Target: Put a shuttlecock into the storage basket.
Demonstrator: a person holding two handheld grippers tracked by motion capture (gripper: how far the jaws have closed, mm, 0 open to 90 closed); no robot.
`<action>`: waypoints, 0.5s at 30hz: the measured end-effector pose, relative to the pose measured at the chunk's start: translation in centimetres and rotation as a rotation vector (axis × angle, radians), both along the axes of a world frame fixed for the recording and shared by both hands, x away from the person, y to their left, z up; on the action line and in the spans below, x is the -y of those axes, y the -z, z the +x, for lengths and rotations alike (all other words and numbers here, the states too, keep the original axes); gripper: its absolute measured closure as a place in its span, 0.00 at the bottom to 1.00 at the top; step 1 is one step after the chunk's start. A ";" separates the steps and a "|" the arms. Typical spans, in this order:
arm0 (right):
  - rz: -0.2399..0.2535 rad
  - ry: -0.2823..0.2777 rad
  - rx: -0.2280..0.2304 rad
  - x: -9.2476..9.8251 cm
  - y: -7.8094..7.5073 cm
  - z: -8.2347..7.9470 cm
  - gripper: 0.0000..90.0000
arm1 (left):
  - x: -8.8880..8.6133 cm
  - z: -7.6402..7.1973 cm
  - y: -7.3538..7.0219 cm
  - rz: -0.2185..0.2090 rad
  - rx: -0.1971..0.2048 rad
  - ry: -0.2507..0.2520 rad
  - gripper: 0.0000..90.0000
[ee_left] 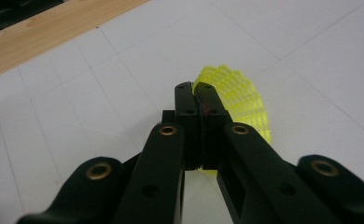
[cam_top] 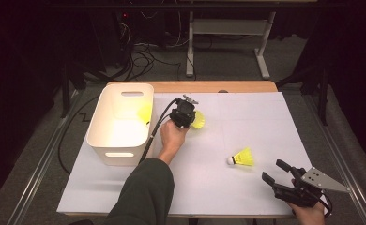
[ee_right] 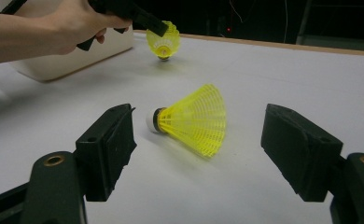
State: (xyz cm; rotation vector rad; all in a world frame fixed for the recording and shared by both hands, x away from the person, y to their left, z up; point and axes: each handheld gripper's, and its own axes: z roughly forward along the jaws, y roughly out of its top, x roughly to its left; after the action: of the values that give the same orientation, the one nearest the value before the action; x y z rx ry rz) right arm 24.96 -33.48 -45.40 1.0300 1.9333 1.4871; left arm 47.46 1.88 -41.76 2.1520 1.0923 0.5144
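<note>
Beside the white bin (cam_top: pixel 120 123), left gripper (cam_top: pixel 185 114) jaws pinched shut on yellow shuttlecock (cam_top: pixel 198 120), cork tip pointing down, skirt up, right gripper (cam_top: pixel 277 178) jaws wide open, holding nothing.

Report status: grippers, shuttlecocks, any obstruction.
Left gripper shut on far shuttlecock's skirt, beside bin. Right gripper open, near shuttlecock lying loose ahead. Nothing between.

Yellow mesh shuttlecock (cam_top: pixel 199 120) pinched by its skirt rim, just beside the bin (cam_top: pixel 101 117); cork down

No text, label, brand, number or sign can be read anywhere in these views.
</note>
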 end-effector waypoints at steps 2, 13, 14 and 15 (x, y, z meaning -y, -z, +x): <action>0.001 0.001 0.000 0.0 0.0 0.0 0.29 | -0.2 0.0 -0.3 -0.020 -0.004 -0.003 1.00; 0.001 0.004 -0.002 0.0 0.0 0.0 0.29 | -0.1 -0.5 -1.0 -0.049 -0.019 0.014 1.00; 0.000 0.004 -0.004 0.0 0.1 0.1 0.29 | -0.2 -0.5 -1.0 -0.050 -0.022 0.014 1.00; -0.002 0.002 -0.008 0.0 0.1 0.2 0.29 | -0.3 -0.5 -1.0 -0.047 -0.026 0.012 1.00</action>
State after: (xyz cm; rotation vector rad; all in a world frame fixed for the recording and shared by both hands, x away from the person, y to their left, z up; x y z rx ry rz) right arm 25.13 -33.45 -45.49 1.0380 1.9379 1.4817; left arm 46.99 2.16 -40.75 2.1284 1.0946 0.4528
